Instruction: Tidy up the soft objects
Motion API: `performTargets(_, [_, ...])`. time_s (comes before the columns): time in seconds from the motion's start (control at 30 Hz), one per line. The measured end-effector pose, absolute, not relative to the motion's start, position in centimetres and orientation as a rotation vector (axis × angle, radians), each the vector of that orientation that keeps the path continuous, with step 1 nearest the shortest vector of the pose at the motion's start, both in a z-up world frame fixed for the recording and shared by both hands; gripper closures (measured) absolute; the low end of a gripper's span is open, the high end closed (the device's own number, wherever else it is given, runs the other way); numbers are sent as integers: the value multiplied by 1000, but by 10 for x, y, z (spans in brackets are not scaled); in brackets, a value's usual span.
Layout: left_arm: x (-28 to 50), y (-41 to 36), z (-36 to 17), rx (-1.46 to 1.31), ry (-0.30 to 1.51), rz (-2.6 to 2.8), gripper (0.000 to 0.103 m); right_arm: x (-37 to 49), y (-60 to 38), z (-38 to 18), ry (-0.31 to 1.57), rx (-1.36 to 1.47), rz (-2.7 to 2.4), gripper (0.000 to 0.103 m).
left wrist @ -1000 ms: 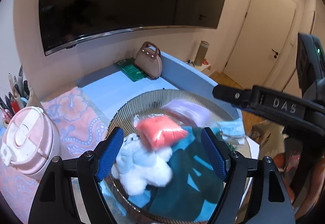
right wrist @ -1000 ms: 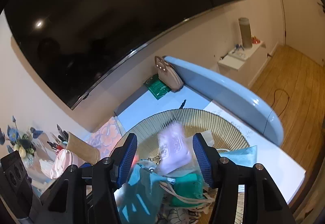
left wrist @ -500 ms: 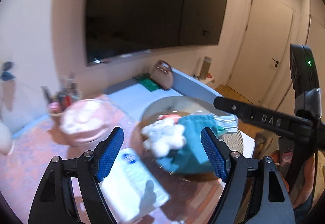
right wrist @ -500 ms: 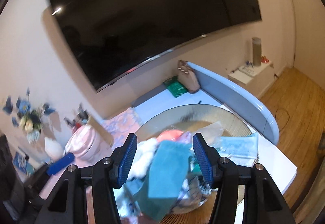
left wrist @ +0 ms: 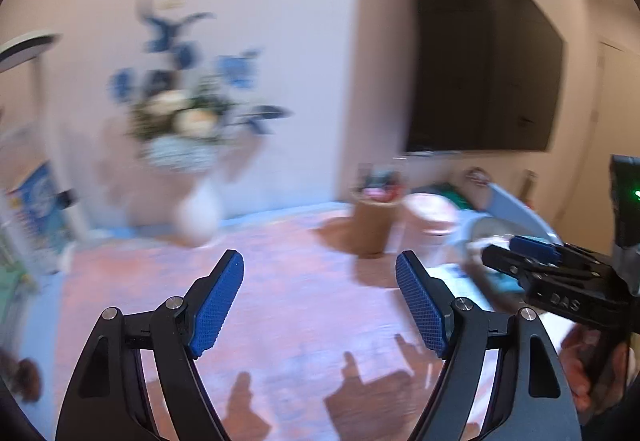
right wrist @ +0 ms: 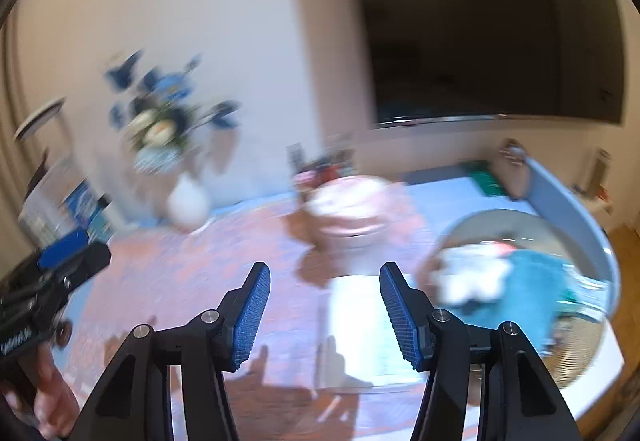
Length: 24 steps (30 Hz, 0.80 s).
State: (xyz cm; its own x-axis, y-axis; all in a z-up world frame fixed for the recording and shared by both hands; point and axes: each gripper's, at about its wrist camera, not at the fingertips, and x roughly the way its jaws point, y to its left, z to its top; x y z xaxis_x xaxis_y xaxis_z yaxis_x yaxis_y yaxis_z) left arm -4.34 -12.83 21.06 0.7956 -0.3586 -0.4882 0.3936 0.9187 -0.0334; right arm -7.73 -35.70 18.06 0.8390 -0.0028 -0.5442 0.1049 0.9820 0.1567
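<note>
A: What are your 2 grippers doing?

B: My left gripper point(left wrist: 320, 301) hangs over the pink patterned cloth point(left wrist: 300, 273) with its blue pads spread wide and nothing between them. My right gripper point(right wrist: 325, 311) is the same, pads apart and empty, above the same cloth point(right wrist: 192, 269).

A: Where are the soft things?

B: Off to my right, piled in the round woven basket point(right wrist: 576, 345). A teal cloth point(right wrist: 520, 293) lies on top, with a white fluffy toy point(right wrist: 468, 273) just beside it on its left. A bit of red shows behind them, too blurred to name. From the left camera I only catch the basket's edge point(left wrist: 476, 241), mostly behind my right gripper point(left wrist: 532, 253).

A: Anything nearer the fingers?

B: A white flat packet point(right wrist: 360, 325) lies on the cloth, between my right pads in the picture and just left of the basket. Behind it stands a pink lidded tub point(right wrist: 352, 209), and behind that a brown pen holder point(right wrist: 320, 169).

A: And further back?

B: A white vase of blue and cream flowers point(right wrist: 176, 145) stands against the wall on the left, and a dark TV point(right wrist: 480, 25) hangs on the right. A tan handbag point(right wrist: 516, 169) stands at the far right of the desk. Everything is smeared with blur.
</note>
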Motion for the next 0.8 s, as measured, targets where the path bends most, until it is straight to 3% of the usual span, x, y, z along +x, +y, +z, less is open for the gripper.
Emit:
performTargets(0.17, [-39,-64,191,42,519,-226,22,-52,-284,167,584,123,74,47])
performTargets(0.23, [-31,-46,172,43,552,-169,22,-40,-258,154,597,116,113,42])
performTargets(0.43, [-2,-13,117,35,642,-71,22,-4,-203,106,660,52,146,42])
performTargets(0.8, [15,-5,46,49,736,-50,22,25,-192,37,756,22,42,42])
